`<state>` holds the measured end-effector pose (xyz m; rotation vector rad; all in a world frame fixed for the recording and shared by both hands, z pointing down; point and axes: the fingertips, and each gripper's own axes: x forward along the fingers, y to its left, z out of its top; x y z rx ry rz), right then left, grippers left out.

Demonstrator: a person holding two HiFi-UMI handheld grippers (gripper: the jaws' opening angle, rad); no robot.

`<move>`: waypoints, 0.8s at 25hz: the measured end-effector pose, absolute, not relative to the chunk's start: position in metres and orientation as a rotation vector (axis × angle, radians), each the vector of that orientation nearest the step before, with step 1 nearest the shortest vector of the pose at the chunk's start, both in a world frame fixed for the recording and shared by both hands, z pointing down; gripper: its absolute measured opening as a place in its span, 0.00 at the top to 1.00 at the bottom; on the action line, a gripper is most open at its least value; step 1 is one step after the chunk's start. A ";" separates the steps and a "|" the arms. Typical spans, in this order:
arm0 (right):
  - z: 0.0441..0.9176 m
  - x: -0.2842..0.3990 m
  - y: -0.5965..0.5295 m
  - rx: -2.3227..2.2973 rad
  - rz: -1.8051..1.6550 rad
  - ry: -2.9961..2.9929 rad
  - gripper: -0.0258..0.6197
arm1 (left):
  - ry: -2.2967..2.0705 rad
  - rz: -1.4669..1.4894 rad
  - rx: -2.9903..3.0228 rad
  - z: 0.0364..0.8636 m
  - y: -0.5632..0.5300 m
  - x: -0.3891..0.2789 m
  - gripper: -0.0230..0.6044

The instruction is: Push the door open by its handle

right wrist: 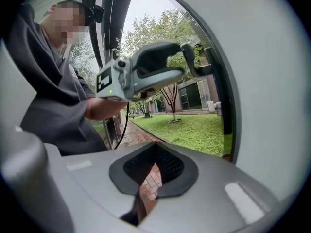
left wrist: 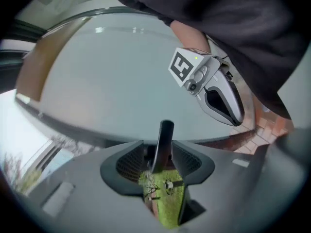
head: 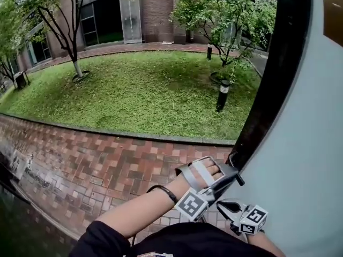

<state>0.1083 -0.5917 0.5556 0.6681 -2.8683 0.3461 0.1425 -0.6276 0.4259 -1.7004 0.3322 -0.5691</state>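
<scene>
View from the doorway, looking out and down. The door [head: 300, 159], a pale grey panel with a dark edge [head: 278, 74], fills the right side and stands swung open onto a garden. My left hand-held gripper [head: 230, 171] reaches to the lower end of that dark edge, on the near right. Its jaws stand apart, and in the left gripper view a dark upright bar, apparently the door's handle [left wrist: 165, 140], rises between the two pads. The pads do not visibly press on the bar. My right hand-held gripper [right wrist: 155, 147] hangs just beside and nearer than the left one, close to the door's face. Its jaws are closed, tips together, with brick paving showing through the wedge below them.

A curved brick path [head: 96, 165] runs across the near ground. Beyond it lies a lawn [head: 139, 90] with a dark bollard lamp [head: 223, 95] at its right, trees [head: 59, 15] at the far left and far right, and a brick building [head: 155, 9] at the far side.
</scene>
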 end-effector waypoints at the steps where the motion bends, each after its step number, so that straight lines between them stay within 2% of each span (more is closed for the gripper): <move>1: 0.557 0.111 -0.598 0.655 0.358 -2.879 0.96 | 0.419 -0.544 -1.811 0.430 -0.634 0.122 0.70; 5: 0.575 0.112 -0.622 0.636 0.416 -2.858 0.96 | 0.743 -0.415 -2.587 0.502 -0.659 0.032 0.87; 7: 0.584 0.101 -0.632 0.640 0.429 -2.843 0.96 | 0.898 -0.209 -2.964 0.536 -0.660 -0.014 0.96; 11: 0.586 0.078 -0.663 0.707 0.447 -2.849 0.96 | 1.234 0.256 -3.254 0.565 -0.667 -0.100 0.96; 15: 0.586 0.054 -0.678 0.716 0.486 -2.899 0.96 | 1.394 0.173 -3.202 0.581 -0.664 -0.149 0.96; 20: 0.578 0.027 -0.695 0.665 0.455 -2.904 0.96 | 1.477 0.171 -3.146 0.579 -0.672 -0.172 0.96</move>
